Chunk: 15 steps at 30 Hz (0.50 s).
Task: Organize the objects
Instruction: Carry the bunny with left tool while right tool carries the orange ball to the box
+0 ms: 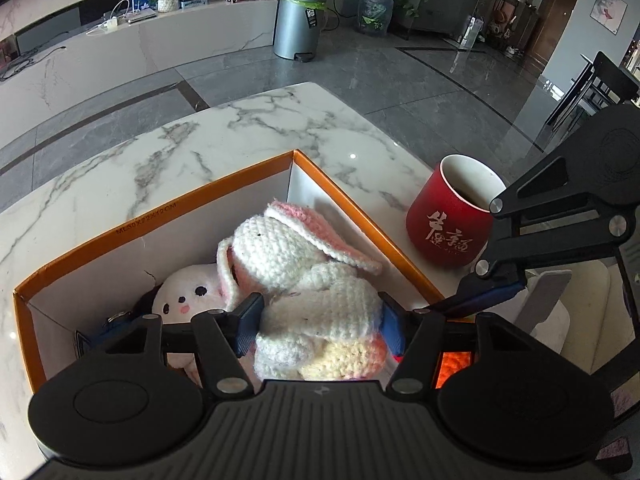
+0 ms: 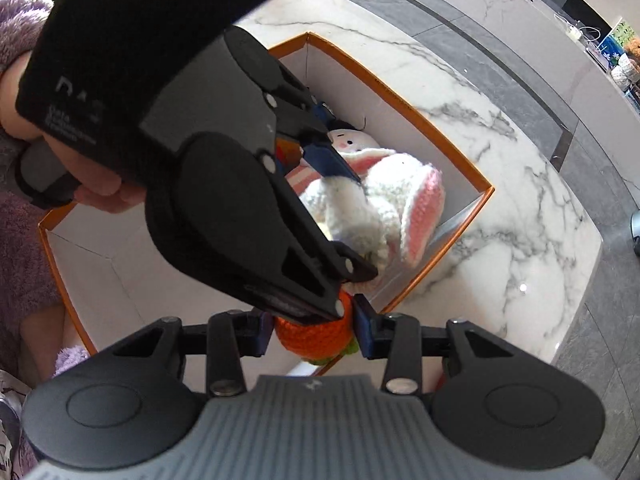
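My left gripper (image 1: pixel 320 326) is shut on a white and pink crocheted rabbit (image 1: pixel 304 276) and holds it over the open orange-rimmed box (image 1: pixel 168 216). A white plush face toy (image 1: pixel 188 294) lies in the box under it. My right gripper (image 2: pixel 314 330) is shut on an orange crocheted carrot (image 2: pixel 312 334) at the box's near edge. In the right wrist view the left gripper (image 2: pixel 340 216) crosses in front, clamping the rabbit (image 2: pixel 384 204) above the box (image 2: pixel 460 236). The right gripper's arm also shows in the left wrist view (image 1: pixel 560 216).
A red mug (image 1: pixel 452 220) with white characters stands on the marble table (image 1: pixel 240 140) right of the box. A grey bin (image 1: pixel 298 24) and a water bottle (image 1: pixel 374 10) stand on the floor beyond. A purple fluffy sleeve (image 2: pixel 20 20) is at the left.
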Tool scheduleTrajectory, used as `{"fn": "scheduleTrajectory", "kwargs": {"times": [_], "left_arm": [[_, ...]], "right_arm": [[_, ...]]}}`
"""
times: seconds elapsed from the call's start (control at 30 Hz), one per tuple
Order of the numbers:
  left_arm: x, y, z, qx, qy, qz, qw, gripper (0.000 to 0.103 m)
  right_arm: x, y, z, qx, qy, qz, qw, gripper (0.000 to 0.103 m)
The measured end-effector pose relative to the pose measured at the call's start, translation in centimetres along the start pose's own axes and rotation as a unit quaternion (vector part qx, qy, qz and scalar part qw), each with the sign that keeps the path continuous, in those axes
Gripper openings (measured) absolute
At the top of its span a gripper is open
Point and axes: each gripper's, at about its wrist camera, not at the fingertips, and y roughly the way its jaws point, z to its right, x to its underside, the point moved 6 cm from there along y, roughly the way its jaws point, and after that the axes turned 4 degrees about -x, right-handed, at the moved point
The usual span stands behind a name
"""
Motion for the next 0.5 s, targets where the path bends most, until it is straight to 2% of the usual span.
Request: {"fn": "scheduleTrajectory", "kwargs": {"times": [0.13, 0.3, 0.47, 0.5], "left_arm": [[-0.1, -0.8, -0.1, 0.013, -0.020, 0.004, 0.9997, 0.077], [0.1, -2.7, -1.0, 0.020, -0.034, 0.017, 0.9991, 0.079], [1.3, -4.7, -2.2, 0.022, -0.036, 0.020, 0.9989, 0.067], [1.7, -4.8, -2.4, 0.020, -0.031, 0.018, 0.9991, 0.061]], "right_arm": [[-0.3, 1.1, 0.3, 0.006, 0.020, -0.001, 1.000, 0.042], [-0.5, 2.3, 0.2, 0.016, 0.037, -0.007, 0.999, 0.042], [-0.8, 2.3, -0.1, 0.024, 0.046, -0.010, 0.999, 0.042], [-1.0, 2.1, -0.2, 0.025, 0.046, -0.009, 0.999, 0.042]]}}
